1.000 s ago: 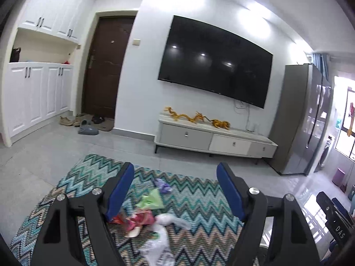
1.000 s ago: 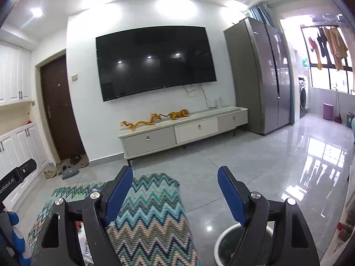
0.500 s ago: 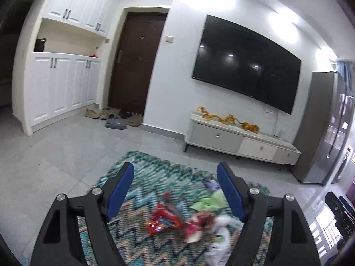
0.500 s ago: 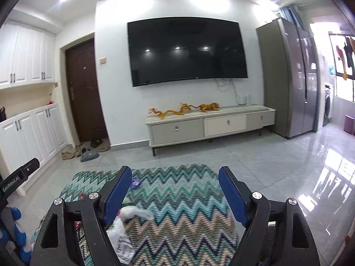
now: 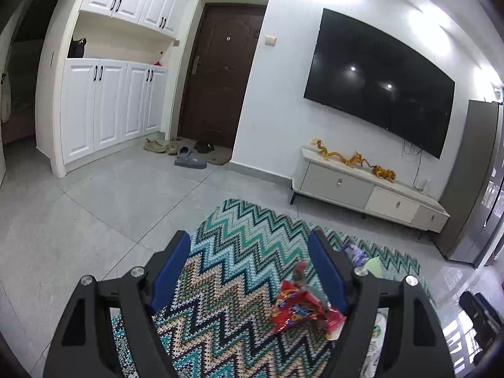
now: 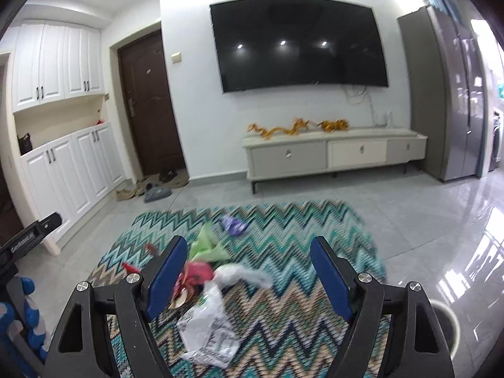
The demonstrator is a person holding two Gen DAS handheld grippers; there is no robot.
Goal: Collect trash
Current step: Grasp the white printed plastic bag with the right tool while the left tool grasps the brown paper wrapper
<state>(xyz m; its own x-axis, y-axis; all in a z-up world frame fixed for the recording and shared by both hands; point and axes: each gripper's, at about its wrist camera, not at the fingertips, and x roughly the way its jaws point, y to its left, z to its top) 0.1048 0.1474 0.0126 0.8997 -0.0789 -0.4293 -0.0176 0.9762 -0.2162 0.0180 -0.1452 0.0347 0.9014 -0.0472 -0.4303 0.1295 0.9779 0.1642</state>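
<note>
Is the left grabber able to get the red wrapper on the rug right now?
Probably yes. The left gripper is open and empty, and the red wrapper lies uncovered on the rug just inside its right finger. Nothing sits between them; it only needs to come closer.

The right gripper [image 6: 249,271], jaws wide apart, hovered above scattered wrappers [image 6: 208,330] on the zigzag rug [image 6: 283,220].

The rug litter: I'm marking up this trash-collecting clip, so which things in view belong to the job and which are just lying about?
Part of the job:
red snack wrapper
green paper scrap
purple wrapper
white plastic bags
white bin

Just lying about:
zigzag rug
shoes by the door
gold dragon ornaments
TV
</note>
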